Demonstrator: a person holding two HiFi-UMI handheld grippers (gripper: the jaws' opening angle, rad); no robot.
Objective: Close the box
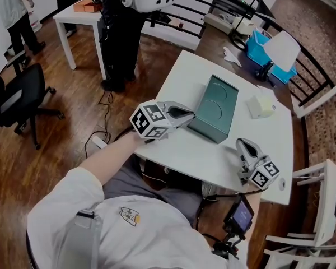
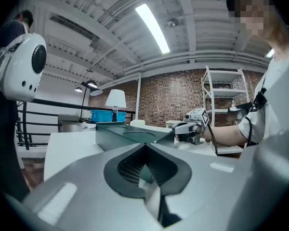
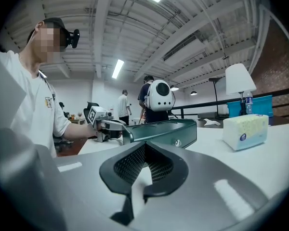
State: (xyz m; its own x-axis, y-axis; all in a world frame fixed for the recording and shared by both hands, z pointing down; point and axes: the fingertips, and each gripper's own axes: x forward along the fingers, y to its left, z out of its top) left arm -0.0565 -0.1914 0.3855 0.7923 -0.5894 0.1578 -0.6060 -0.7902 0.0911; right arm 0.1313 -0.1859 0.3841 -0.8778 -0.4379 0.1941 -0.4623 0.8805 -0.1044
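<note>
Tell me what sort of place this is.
Probably an open-plan lab or workshop: a bare brick wall, a strip light on an exposed ceiling, and a white work table.

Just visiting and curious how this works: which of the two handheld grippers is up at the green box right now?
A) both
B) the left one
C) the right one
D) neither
B: the left gripper has its tip at the near corner of the green box, while the right gripper is apart from it, near the front edge of the white table.
</note>
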